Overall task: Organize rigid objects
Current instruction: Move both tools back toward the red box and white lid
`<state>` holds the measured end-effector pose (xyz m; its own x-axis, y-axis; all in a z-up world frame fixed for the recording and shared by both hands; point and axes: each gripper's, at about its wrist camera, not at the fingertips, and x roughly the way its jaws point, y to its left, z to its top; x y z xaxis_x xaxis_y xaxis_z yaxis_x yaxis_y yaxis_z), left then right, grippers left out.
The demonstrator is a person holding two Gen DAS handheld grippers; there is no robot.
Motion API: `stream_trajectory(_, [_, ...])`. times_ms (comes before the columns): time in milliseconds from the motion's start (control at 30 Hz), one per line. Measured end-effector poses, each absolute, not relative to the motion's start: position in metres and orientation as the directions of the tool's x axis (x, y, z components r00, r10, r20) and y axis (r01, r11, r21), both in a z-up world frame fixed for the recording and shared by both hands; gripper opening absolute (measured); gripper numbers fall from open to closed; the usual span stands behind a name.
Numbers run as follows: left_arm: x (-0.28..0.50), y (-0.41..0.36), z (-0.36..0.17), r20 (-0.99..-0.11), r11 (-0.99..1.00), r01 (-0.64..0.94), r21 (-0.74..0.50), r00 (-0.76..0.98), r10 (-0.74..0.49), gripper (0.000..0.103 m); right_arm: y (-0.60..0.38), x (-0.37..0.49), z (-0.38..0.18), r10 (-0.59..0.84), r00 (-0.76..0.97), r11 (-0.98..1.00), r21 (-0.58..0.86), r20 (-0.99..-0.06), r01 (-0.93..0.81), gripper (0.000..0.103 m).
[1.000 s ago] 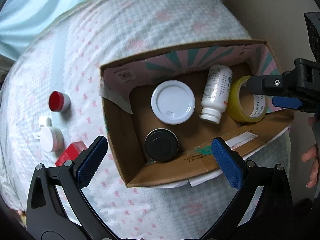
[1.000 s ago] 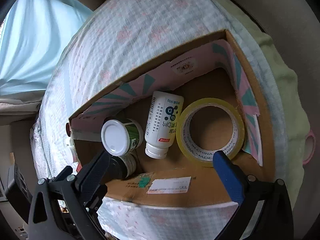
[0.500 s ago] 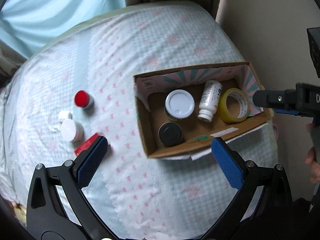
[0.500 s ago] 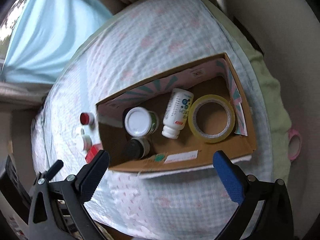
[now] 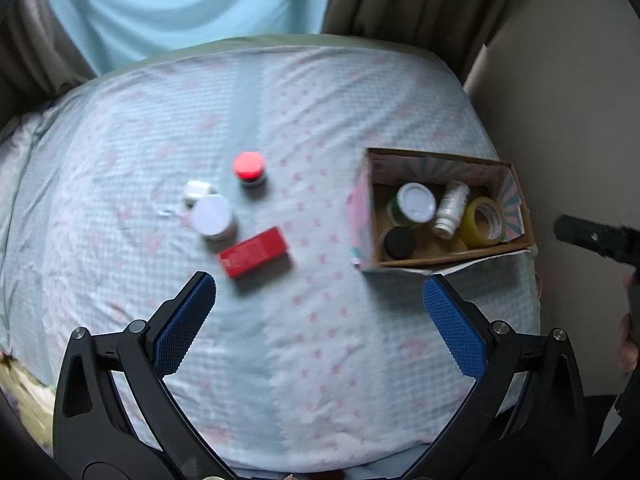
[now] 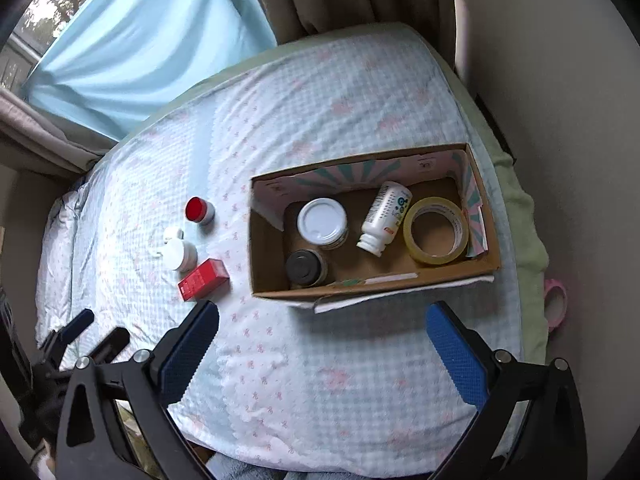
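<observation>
Both claws, left (image 5: pixel 318 312) and right (image 6: pixel 322 344), gape wide and empty above the bed; the red box (image 5: pixel 254 257) lies just ahead of the left.

Four jars (image 6: pixel 322 222), one bottle (image 6: pixel 385 218), one tape roll (image 6: pixel 435 231), one red box (image 6: pixel 203 279), one cardboard box (image 6: pixel 372 284)

We hold our left gripper (image 5: pixel 319 312) high, its blue-padded fingers (image 5: pixel 184 320) spread wide with nothing between them. Our right gripper (image 6: pixel 322 344) hangs the same way, pads (image 6: pixel 456 354) far apart and empty. In the left wrist view, the right gripper's dark body juts in at the right edge, with part of our hand (image 5: pixel 629 344) behind it.
</observation>
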<state>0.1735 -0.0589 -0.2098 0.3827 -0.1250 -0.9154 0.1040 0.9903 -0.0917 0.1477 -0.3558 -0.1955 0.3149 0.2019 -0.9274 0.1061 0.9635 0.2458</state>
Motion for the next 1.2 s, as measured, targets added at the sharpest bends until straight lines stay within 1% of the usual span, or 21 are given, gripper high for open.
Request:
stream_trajectory(167, [0.166, 0.001, -0.203, -0.907, 0.990, 0.091, -0.104, 0.400, -0.132, 0.103, -0.297, 0.128, -0.178, 0.158, 0.331, 0.976, 0.197, -0.930, 0.089, 0.103])
stream_trajectory(300, [0.163, 0.049, -0.198, -0.900, 0.989, 0.105, -0.103, 0.414, -0.138, 0.103, -0.250, 0.122, -0.174, 0.160, 0.337, 0.974, 0.205, -0.928, 0.101, 0.103])
stream_trajectory(467, [0.168, 0.100, -0.199, -0.896, 0.982, 0.135, -0.130, 0.409, -0.175, 0.103, -0.191, 0.128, -0.174, 0.130, 0.336, 0.972, 0.188, -0.933, 0.144, 0.103])
stream_trajectory(667, [0.187, 0.143, -0.208, -0.895, 0.977, 0.190, -0.098, 0.412, -0.170, 0.103, -0.143, 0.137, -0.177, 0.109, 0.354, 0.954, 0.198, -0.929, 0.224, 0.103])
stream_trajectory(900, [0.220, 0.164, -0.238, -0.909, 0.963, 0.225, -0.151, 0.350, -0.225, 0.103, -0.111, 0.158, -0.215, 0.076, 0.265, 0.938, 0.158, -0.961, 0.307, 0.103])
stream_trajectory(1067, [0.244, 0.154, -0.268, -0.923, 0.955, 0.251, -0.157, 0.308, -0.233, 0.103, -0.107, 0.178, -0.250, 0.114, 0.203, 0.912, 0.184, -0.972, 0.367, 0.103])
stream_trajectory(1133, [0.257, 0.146, -0.287, -0.934, 0.950, 0.271, -0.154, 0.274, -0.229, 0.103, -0.110, 0.187, -0.267, 0.145, 0.182, 0.885, 0.209, -0.973, 0.415, 0.103])
stream_trajectory(1200, [0.268, 0.140, -0.304, -0.942, 0.943, 0.284, -0.176, 0.228, -0.244, 0.103, -0.117, 0.197, -0.290, 0.207, 0.166, 0.833, 0.262, -0.964, 0.487, 0.103])
